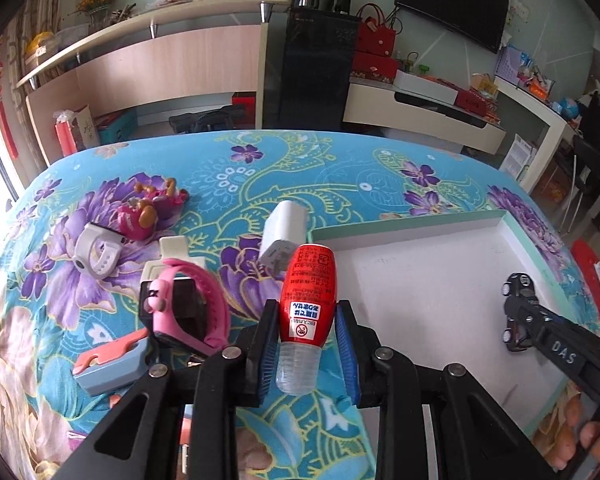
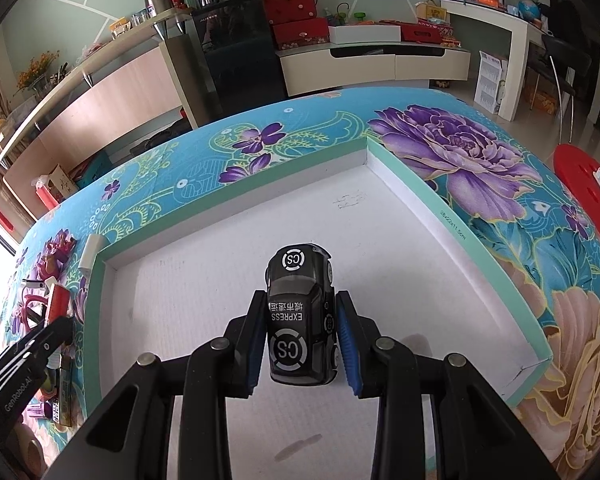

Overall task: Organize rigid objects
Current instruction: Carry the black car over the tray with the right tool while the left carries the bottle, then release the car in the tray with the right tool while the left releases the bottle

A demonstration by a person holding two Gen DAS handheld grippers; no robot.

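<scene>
My left gripper (image 1: 306,344) is shut on a red bottle with a clear cap (image 1: 307,304), held just left of the white tray (image 1: 440,280). My right gripper (image 2: 300,340) is shut on a black toy car (image 2: 300,320) marked "EXPRESS", held over the tray's white floor (image 2: 204,280). The car (image 1: 516,312) and the right gripper also show in the left wrist view, over the tray's right side. On the flowered cloth left of the tray lie a pink watch (image 1: 196,304), a white watch (image 1: 96,252), a pink toy figure (image 1: 148,208) and a white box (image 1: 282,232).
A grey and coral tool (image 1: 108,364) lies near the left gripper. The tray has low mint-green walls (image 2: 440,208). The flowered table (image 1: 260,168) ends at a far edge, with cabinets and shelves beyond. A red stool (image 2: 584,192) stands at the right.
</scene>
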